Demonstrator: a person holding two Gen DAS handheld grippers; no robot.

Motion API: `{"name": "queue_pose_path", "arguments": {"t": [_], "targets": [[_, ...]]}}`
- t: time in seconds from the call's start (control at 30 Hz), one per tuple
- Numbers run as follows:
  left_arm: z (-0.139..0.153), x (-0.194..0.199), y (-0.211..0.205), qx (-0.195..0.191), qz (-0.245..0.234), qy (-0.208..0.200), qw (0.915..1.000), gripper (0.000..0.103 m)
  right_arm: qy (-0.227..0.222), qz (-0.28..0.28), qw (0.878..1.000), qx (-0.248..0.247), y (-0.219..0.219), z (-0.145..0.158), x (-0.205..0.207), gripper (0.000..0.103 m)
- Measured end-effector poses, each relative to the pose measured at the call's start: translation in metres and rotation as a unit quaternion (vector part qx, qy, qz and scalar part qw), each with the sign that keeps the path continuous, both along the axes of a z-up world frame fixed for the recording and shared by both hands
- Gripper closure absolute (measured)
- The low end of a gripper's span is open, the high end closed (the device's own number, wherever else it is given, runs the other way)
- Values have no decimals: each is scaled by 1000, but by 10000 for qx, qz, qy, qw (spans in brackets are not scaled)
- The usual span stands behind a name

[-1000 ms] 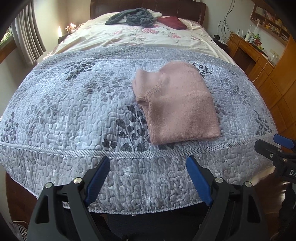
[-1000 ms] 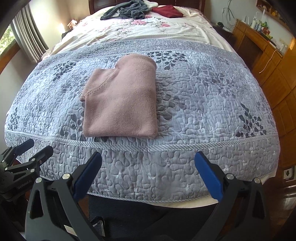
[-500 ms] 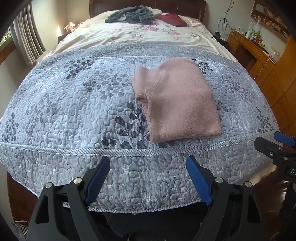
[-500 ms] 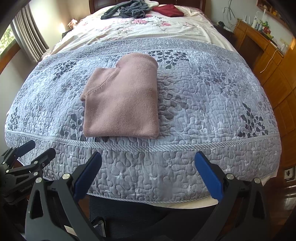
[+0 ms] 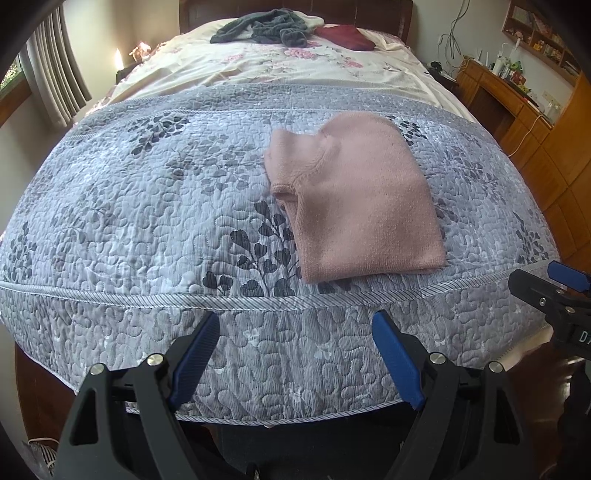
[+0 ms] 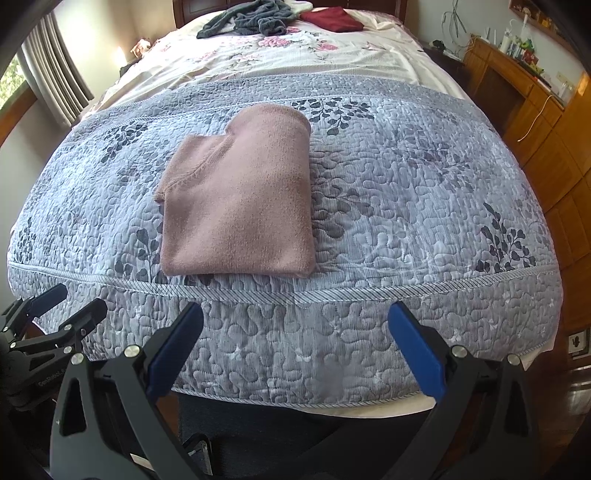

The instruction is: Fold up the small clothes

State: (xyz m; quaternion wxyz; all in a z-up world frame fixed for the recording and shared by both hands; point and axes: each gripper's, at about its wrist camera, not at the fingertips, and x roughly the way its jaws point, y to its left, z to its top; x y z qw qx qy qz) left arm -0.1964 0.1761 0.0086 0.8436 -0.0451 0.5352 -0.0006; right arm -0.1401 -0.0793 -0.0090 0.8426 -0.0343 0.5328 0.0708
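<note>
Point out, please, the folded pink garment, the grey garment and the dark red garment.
Folded pink garment [image 6: 240, 199]: right wrist view, middle of top layer.
Grey garment [image 5: 266, 29]: left wrist view, middle of heap.
Dark red garment [image 6: 330, 18]: right wrist view, its centre.

1. The folded sweater [image 5: 354, 206] lay on the quilted bedspread [image 5: 147, 206], near the foot edge of the bed.
2. Behind the sweater, toward the headboard [image 5: 369, 14], the floral sheet [image 5: 295, 70] covered the rest of the bed.
3. Far behind the sweater, by the headboard, a heap of clothes [image 5: 264, 31] lay on the sheet, with another folded garment [image 5: 347, 37] just to its right.
4. The left gripper [image 5: 295, 354] hung before the sweater, off the foot of the bed, jaws spread and apart from it.
5. The right gripper [image 6: 295, 341] hung likewise, to the right of the sweater, also spread.
6. A wooden desk [image 5: 509, 96] stood well to the right of the sweater, beside the bed.
7. Curtains [image 5: 55, 81] hung far left of the sweater.
</note>
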Motion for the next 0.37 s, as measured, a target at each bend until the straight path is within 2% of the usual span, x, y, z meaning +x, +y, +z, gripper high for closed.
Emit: {"name": "queue_pose_path", "arguments": {"t": [0.37], "targets": [[1,2,0,15,12,-15,10000,18,10,-31,10000,-84,0,0,2,3]]}}
